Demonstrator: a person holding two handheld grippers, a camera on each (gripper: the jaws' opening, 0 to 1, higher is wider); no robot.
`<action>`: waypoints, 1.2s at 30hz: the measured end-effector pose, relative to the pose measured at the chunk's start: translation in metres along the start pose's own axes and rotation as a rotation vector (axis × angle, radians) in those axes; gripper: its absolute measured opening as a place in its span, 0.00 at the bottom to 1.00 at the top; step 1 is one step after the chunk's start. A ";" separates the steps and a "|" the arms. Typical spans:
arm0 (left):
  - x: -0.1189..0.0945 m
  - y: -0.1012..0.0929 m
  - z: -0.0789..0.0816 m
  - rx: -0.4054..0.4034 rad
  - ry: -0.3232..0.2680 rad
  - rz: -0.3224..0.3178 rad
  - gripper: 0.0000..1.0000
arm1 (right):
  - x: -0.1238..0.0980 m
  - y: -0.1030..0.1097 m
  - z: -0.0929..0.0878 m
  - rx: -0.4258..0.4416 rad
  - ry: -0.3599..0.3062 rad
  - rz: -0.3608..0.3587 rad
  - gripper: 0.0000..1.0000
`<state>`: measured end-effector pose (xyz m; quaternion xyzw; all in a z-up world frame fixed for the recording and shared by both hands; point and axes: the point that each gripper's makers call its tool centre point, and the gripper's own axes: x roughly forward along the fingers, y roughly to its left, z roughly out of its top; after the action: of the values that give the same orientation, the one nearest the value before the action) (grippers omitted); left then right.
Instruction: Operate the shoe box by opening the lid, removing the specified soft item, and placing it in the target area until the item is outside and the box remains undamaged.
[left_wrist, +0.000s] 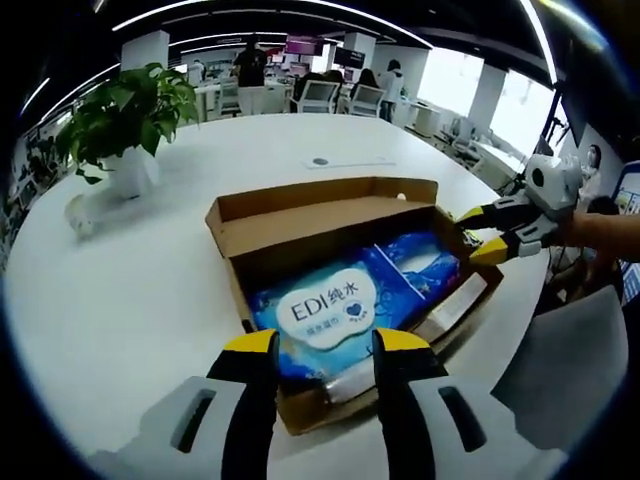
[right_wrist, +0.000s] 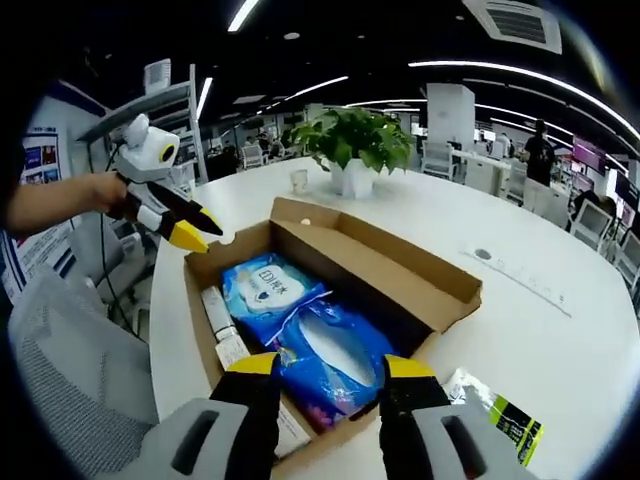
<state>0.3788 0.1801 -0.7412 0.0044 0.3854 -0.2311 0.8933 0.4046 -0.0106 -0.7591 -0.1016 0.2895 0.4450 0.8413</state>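
We see an open brown cardboard shoe box (left_wrist: 330, 215) on a round white table (left_wrist: 130, 300); a potted green plant (left_wrist: 128, 110) at ten o'clock, office desks beyond. Left gripper (left_wrist: 325, 345) and right gripper (right_wrist: 328, 368) both hover with jaws parted.

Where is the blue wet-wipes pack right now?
In both views the blue wet-wipes pack lies inside the open shoe box, beside a white tube.

The shoe box (left_wrist: 330, 225) sits open on the table (left_wrist: 150, 290), lid folded back. Inside lie two soft packs (right_wrist: 300, 335) side by side and a tube (right_wrist: 222, 330) along one wall. A potted plant (left_wrist: 125, 120) stands beyond.
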 end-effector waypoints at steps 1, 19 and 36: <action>0.000 0.000 0.000 0.000 0.001 -0.001 0.38 | 0.002 0.002 0.000 0.005 0.001 0.005 0.34; 0.002 -0.001 0.002 0.001 -0.008 -0.006 0.38 | 0.036 0.037 -0.004 0.069 0.043 0.083 0.29; 0.004 -0.001 -0.002 -0.013 -0.015 -0.008 0.38 | 0.051 0.045 0.002 0.055 0.064 0.090 0.27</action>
<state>0.3791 0.1781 -0.7451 -0.0047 0.3803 -0.2321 0.8953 0.3917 0.0516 -0.7832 -0.0797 0.3325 0.4706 0.8134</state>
